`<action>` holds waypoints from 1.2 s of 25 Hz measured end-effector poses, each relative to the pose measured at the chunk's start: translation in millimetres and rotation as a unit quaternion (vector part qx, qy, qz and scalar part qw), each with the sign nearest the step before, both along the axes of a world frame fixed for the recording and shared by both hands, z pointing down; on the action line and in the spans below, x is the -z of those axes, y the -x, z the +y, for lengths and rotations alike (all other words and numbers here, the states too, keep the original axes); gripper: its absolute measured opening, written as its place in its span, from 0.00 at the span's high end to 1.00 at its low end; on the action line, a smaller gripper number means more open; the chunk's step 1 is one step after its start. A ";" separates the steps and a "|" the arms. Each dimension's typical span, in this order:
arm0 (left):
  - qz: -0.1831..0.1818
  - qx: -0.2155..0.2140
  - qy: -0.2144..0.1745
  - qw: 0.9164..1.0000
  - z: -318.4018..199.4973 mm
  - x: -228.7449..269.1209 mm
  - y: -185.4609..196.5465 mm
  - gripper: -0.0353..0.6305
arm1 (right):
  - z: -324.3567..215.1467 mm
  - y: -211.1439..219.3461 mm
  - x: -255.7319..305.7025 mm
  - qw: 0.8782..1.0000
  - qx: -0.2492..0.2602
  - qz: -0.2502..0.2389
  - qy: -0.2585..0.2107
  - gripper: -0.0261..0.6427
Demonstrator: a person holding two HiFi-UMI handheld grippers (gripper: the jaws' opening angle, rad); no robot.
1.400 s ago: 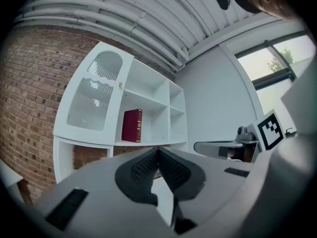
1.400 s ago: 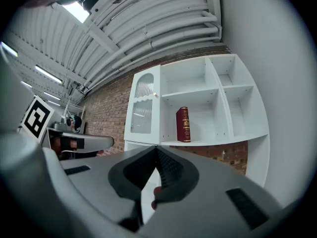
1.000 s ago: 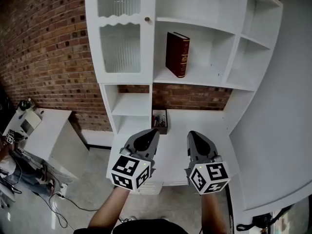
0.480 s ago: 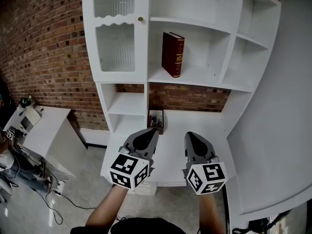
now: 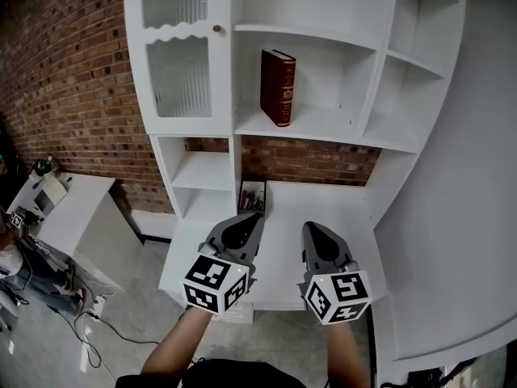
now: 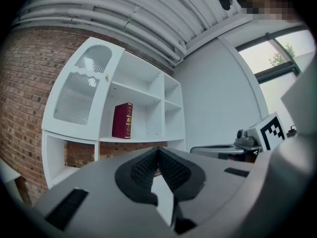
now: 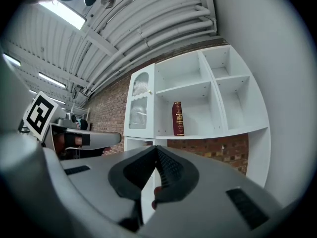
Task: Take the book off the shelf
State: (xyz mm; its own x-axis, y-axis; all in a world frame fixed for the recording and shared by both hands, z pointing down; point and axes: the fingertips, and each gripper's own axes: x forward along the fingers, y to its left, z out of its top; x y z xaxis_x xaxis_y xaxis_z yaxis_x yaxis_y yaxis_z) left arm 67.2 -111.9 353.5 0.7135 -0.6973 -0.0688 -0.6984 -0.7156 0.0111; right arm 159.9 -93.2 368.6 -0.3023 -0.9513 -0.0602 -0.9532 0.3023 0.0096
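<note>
Both claws sit low here, well below the book [image 5: 278, 87]. The left claw [image 5: 242, 226] is pressed shut on nothing, and beside it the right claw [image 5: 315, 234] is likewise closed and empty. The book stands upright and alone on the open shelf [image 5: 339, 132], with its gold-lettered spine showing. By my read the reach has hardly begun. Whichever claw goes up should spread its jaws first, come in level at the spine and pinch across the covers about mid-height. Then it should draw straight out, because nothing props that book on either side and a nudge could tip it over. Round the room now: brick wall [image 5: 73, 95] far left of the book, and a ribbed-glass door [image 5: 178, 75] just left of it. Below the book is a white counter [image 5: 323, 217] with a small box of pens [image 5: 252, 196] at the back, and off to its right a plain white wall [image 5: 460, 217].
</note>
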 end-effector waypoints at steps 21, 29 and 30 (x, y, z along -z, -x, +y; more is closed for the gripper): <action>0.016 0.003 0.001 1.000 -50.7 12.7 6.5 0.94 | -52.5 7.6 12.2 1.000 0.011 0.003 -0.003 0.94; 0.023 -0.009 -0.001 1.000 -88.8 16.1 13.9 0.94 | -83.7 17.2 20.2 1.000 -0.001 0.007 -0.011 0.94; 0.027 -0.012 0.000 1.000 -94.0 17.4 14.8 0.94 | -88.6 18.2 21.8 1.000 -0.003 0.008 -0.012 0.94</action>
